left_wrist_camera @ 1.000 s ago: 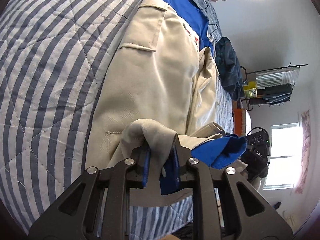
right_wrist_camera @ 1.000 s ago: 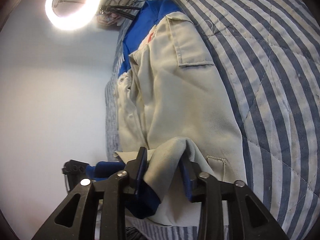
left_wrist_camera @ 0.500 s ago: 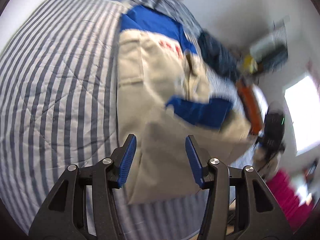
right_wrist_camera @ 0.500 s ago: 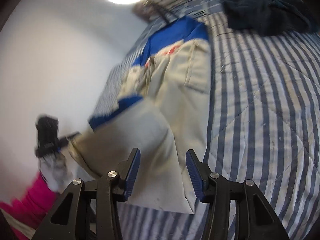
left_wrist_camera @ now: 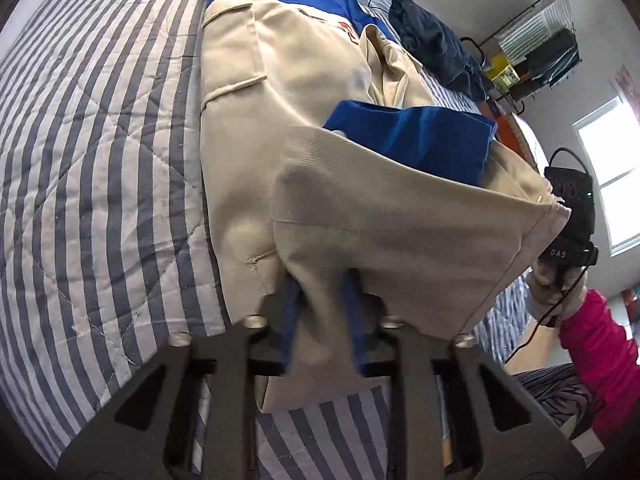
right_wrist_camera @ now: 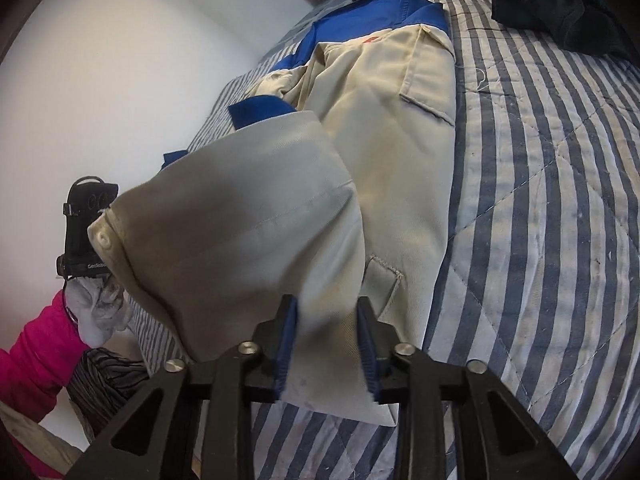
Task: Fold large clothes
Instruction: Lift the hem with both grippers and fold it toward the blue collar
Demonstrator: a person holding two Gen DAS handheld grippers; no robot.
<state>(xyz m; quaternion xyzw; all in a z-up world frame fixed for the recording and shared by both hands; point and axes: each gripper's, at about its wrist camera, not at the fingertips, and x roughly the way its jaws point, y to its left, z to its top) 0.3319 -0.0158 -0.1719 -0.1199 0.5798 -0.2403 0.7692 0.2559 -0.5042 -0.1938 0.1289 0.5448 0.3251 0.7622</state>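
Both grippers, left (left_wrist_camera: 322, 312) and right (right_wrist_camera: 326, 338), just closed, apparently pinching my jacket's (left_wrist_camera: 312, 80) hem; striped quilt (left_wrist_camera: 100, 160) lies bare alongside.

Two wrist fisheyes, close above the striped quilt (left_wrist_camera: 100, 168)

Each camera looks steeply down along its own fingers at the near end of the beige and blue garment (left_wrist_camera: 304, 80), close enough that cloth fills mid-frame. Both views share the garment, the quilt beside it and the dark clothes (right_wrist_camera: 560, 4) at the quilt's far end.
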